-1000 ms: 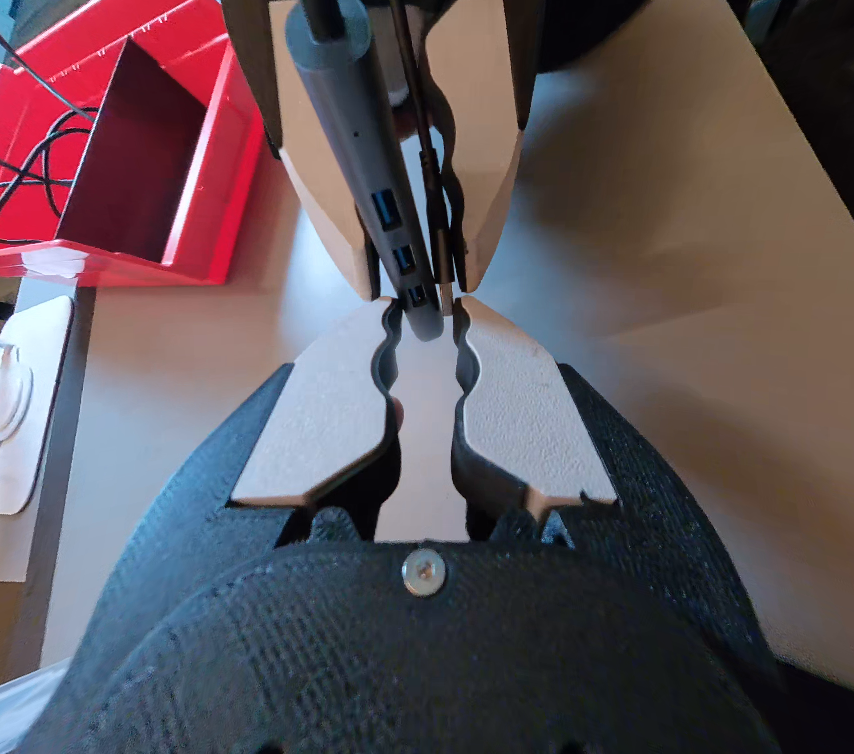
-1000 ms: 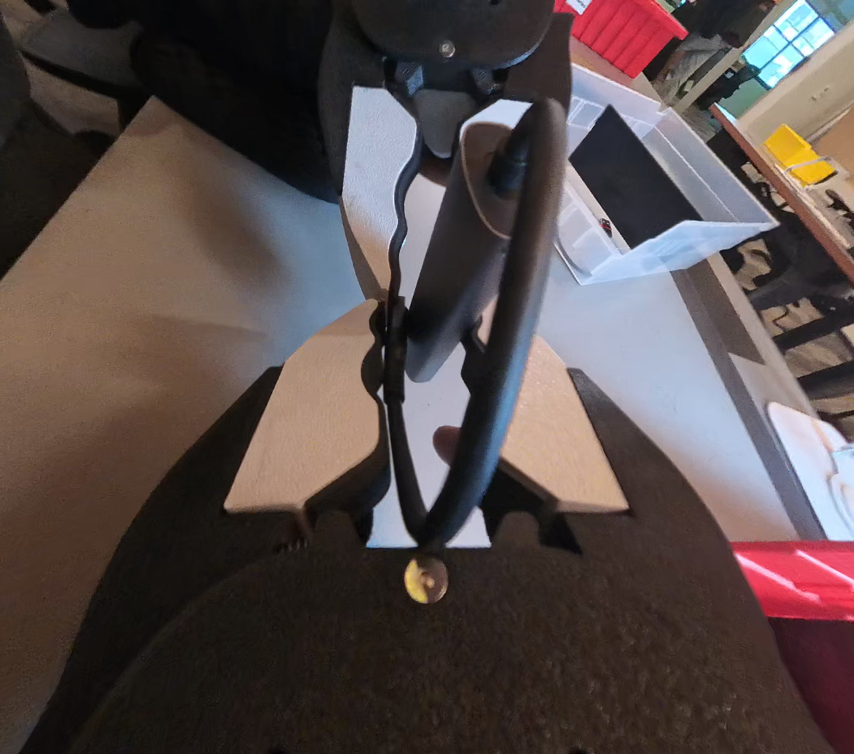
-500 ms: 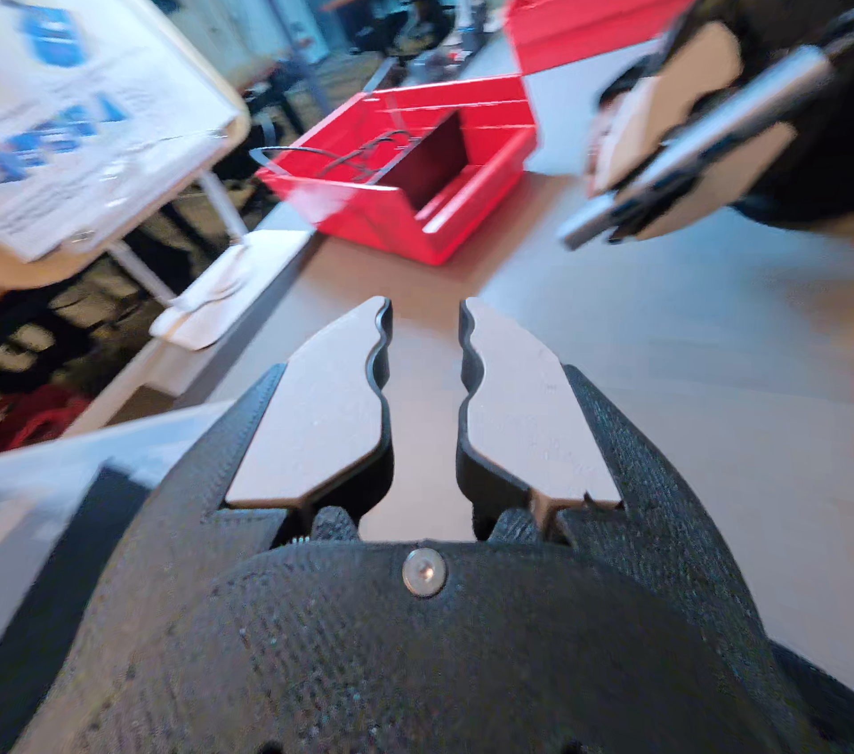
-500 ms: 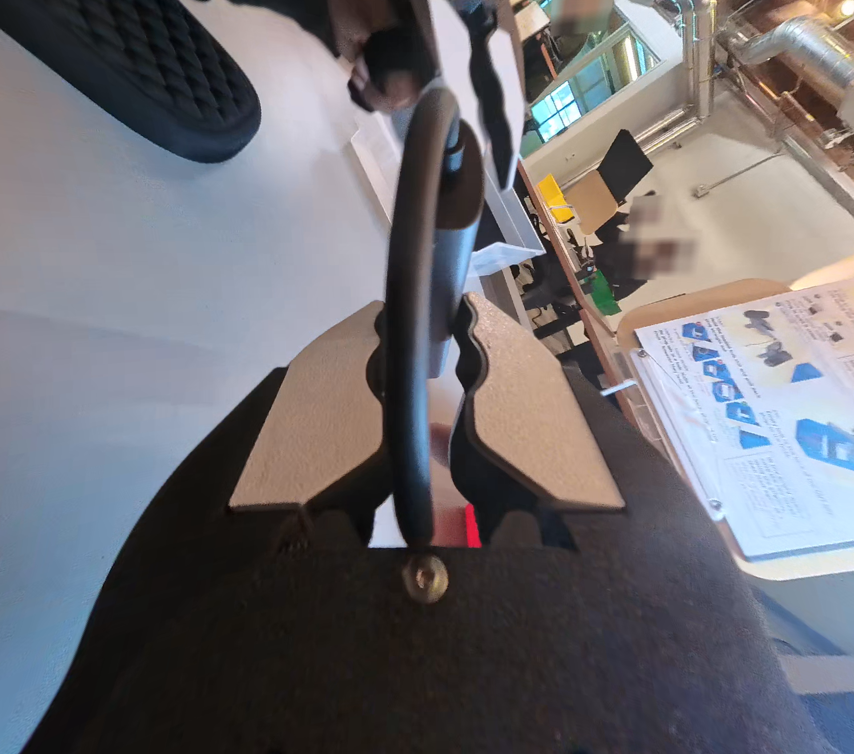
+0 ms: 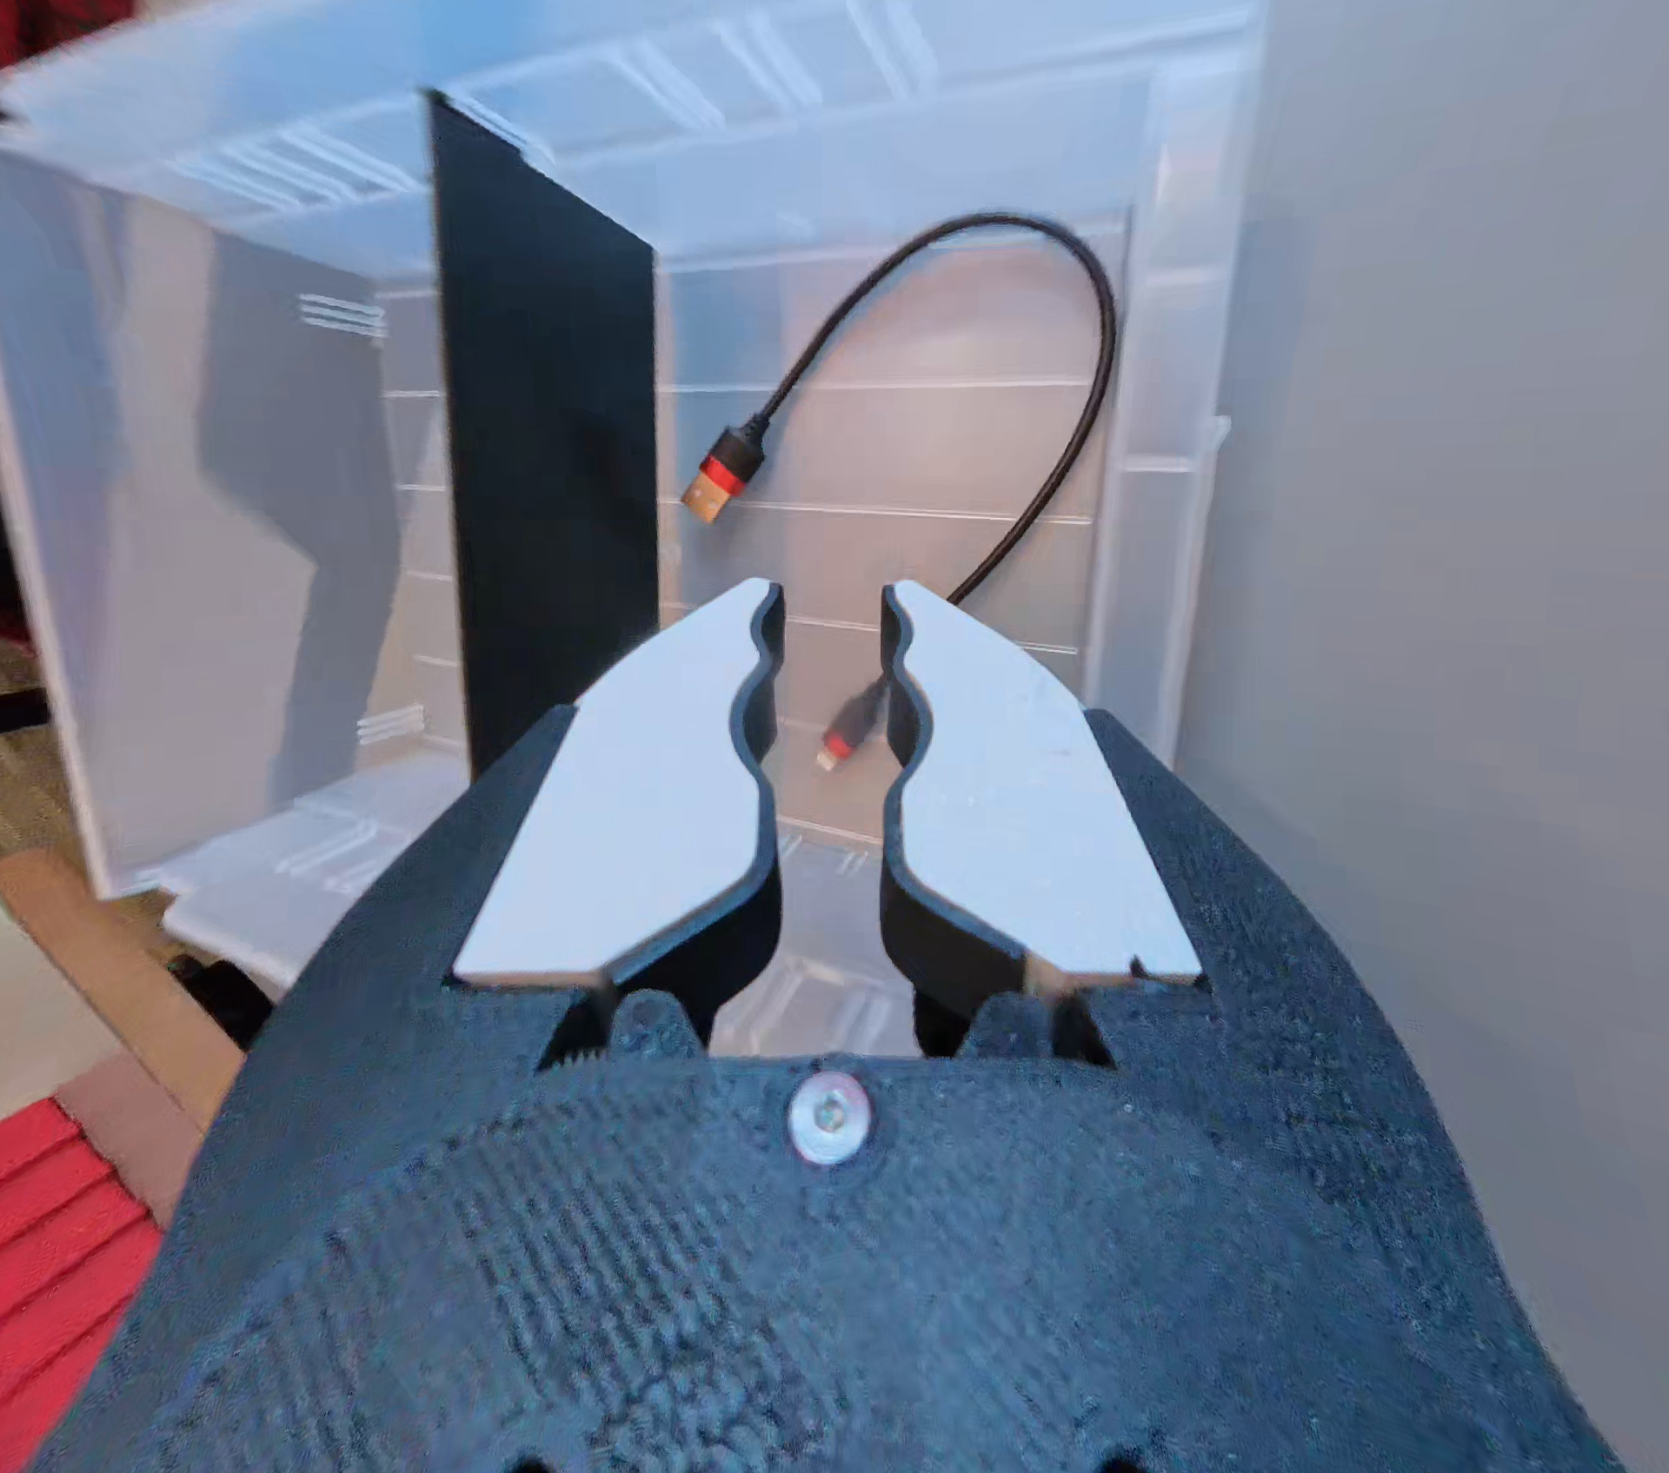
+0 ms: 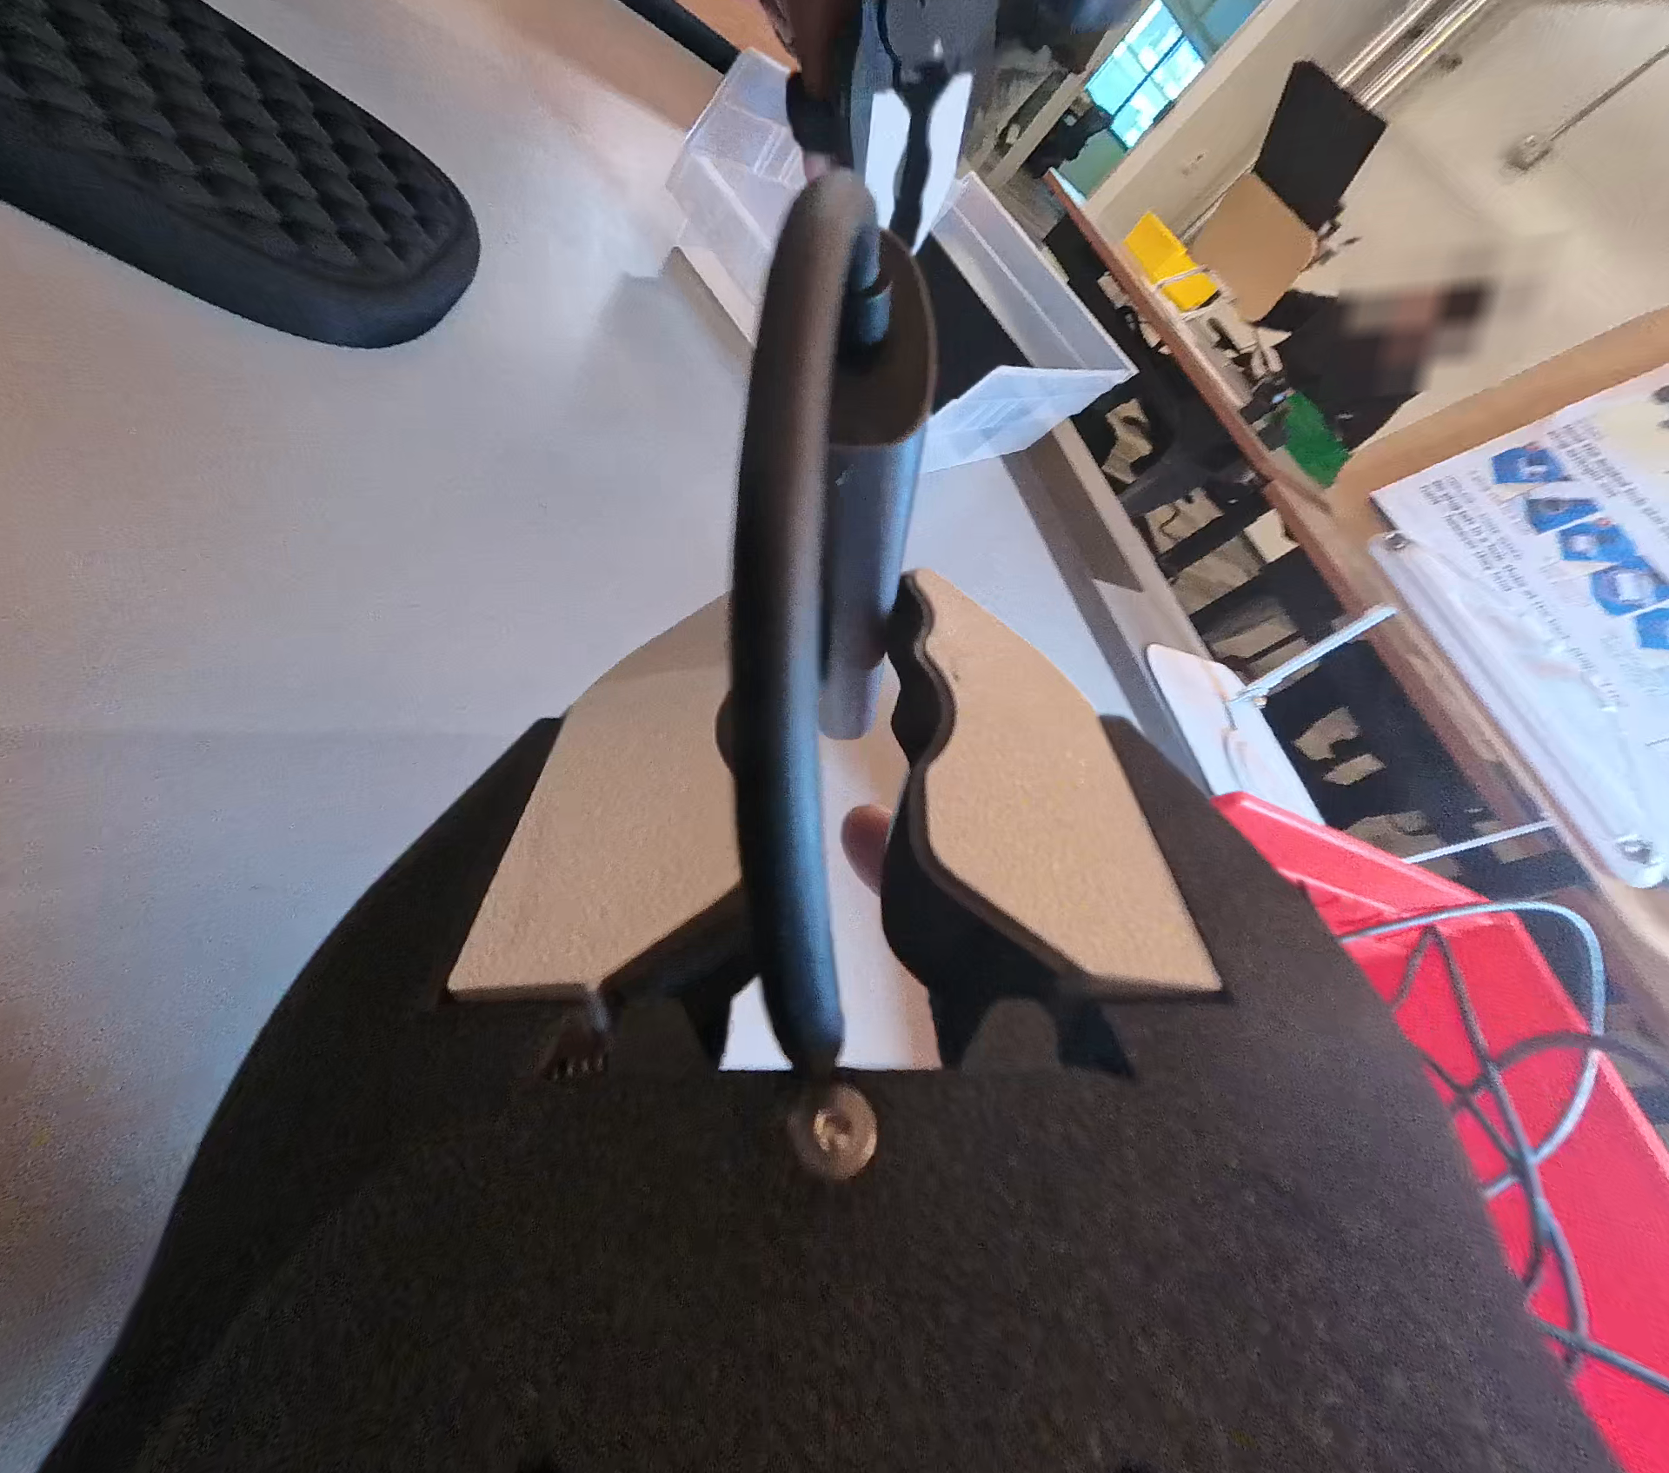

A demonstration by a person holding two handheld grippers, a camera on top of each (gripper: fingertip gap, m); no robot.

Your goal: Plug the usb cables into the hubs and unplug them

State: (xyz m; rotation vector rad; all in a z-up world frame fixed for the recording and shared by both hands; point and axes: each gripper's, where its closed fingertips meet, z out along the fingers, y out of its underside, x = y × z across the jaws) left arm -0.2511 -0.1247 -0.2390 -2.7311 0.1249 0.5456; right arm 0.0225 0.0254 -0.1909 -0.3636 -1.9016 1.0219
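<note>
Left gripper (image 5: pixel 831 599): fingers parted with nothing between them, held over the clear bin.
Right gripper (image 6: pixel 813 662): fingers clamped on the grey hub (image 6: pixel 871 527), which stands up out of the grip above the table (image 6: pixel 316 527).
Hub lead (image 6: pixel 781 617): thick black cord, arching from the hub's far end back down between the right fingers.
Cable (image 5: pixel 1020 418): thin, black, braided, with red-collared plugs; lies loose in a curve on the floor of the clear bin (image 5: pixel 1174 346), right of the black divider (image 5: pixel 551 436). One plug points toward the divider; the other lies just beyond the left fingertips.
Ports: not visible in either view, so whether anything is plugged in cannot be told.
Progress, as judged: this cable lies free in the bin and the hub is held ready; if it is to be plugged, it has yet to be picked up, carried to the hub, seated and pulled out again.
Left wrist view only: the bin's inside, the cable, both plugs.
Right wrist view only: the hub and its lead, a black mesh chair part (image 6: pixel 208 138) beside the table, a red bin (image 6: pixel 1490 1068) holding dark wires, and the left gripper seen from afar over the clear bin.
</note>
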